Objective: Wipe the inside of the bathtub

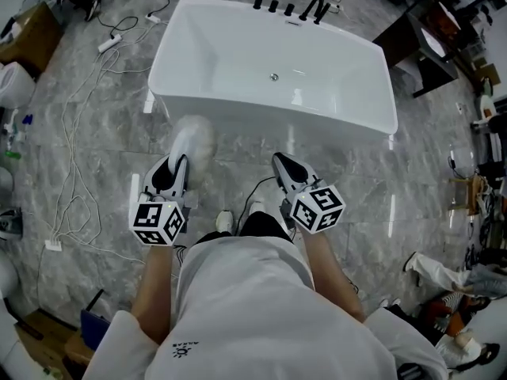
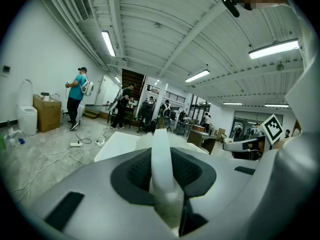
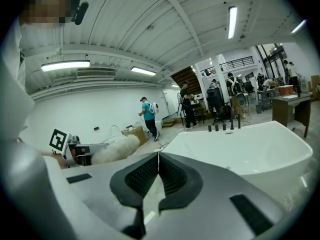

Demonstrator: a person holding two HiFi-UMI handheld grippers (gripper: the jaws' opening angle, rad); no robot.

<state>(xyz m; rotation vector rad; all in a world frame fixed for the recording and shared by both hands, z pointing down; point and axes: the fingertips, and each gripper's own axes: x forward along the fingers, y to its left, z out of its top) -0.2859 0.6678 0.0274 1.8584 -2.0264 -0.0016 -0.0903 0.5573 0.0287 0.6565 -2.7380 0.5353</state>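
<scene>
The bathtub is seen standing on the grey marbled floor, directly ahead of both grippers, its long axis lying crosswise to the person, left to right. Its taps are set on the far rim and the drain is in the bottom, about midway along. The inside appears bare and dry, so wiping is judged not yet begun.

The left gripper is clamped on a fluffy white wiper. In the left gripper view a flat white strip of it is pinched between the jaws, and the woolly head is pointed forward at the tub's near wall, toward its left end, just short of the rim. The right gripper is closed with nothing between its jaws, and is held beside the left, level with the tub's middle.

The wiper-bearing left arm is judged the better placed. The head would have to be lifted over the near rim and lowered inside, then drawn along the long axis.
</scene>
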